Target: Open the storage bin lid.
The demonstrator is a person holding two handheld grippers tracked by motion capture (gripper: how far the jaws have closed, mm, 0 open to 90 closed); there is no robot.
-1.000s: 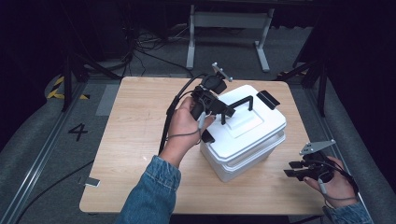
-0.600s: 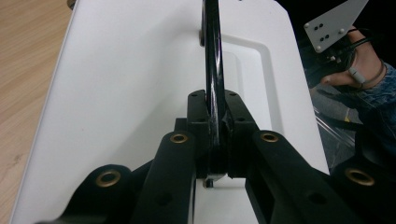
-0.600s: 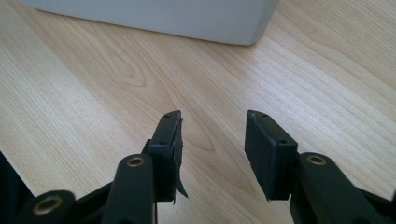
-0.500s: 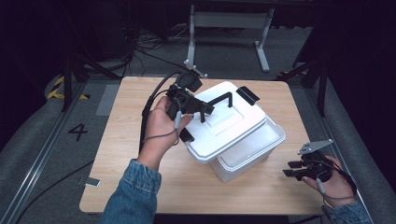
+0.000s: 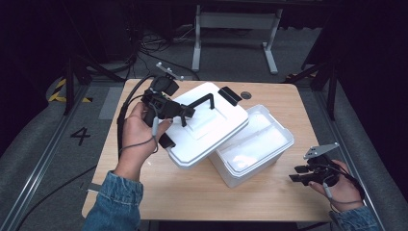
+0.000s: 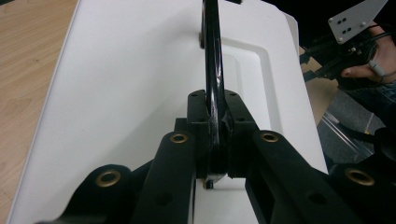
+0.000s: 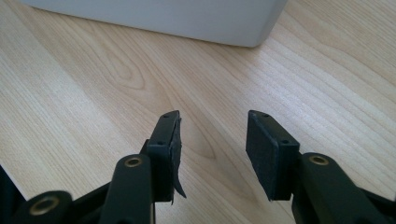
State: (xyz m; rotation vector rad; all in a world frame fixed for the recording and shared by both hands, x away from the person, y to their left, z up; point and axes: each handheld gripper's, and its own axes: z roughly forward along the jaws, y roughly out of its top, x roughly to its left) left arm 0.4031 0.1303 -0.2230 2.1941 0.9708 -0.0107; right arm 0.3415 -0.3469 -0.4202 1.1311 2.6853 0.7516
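A white lid [image 5: 211,132] with a black handle [image 5: 201,101] hangs tilted over the left half of the table, overlapping the near-left corner of the open white box [image 5: 262,144]. My left gripper [image 5: 185,113] is shut on that handle. In the left gripper view the handle [image 6: 212,70] runs up between the pressed pads [image 6: 198,116], over the lid [image 6: 130,93]. My right gripper [image 5: 296,174] rests low at the table's right front corner, open with nothing between its fingers. In the right gripper view the gripper [image 7: 212,140] hovers over bare wood, below the box wall [image 7: 187,18].
The wooden table [image 5: 144,192] has bare room at its front and left. Black latches [image 5: 230,95] hang from the lid's ends. A metal stand [image 5: 235,29] and cables lie on the dark floor behind the table. The right gripper [image 6: 327,65] shows in the left gripper view.
The left gripper has carried the lid off the box and to the left, uncovering the box's inside. The right gripper has stayed where it was.
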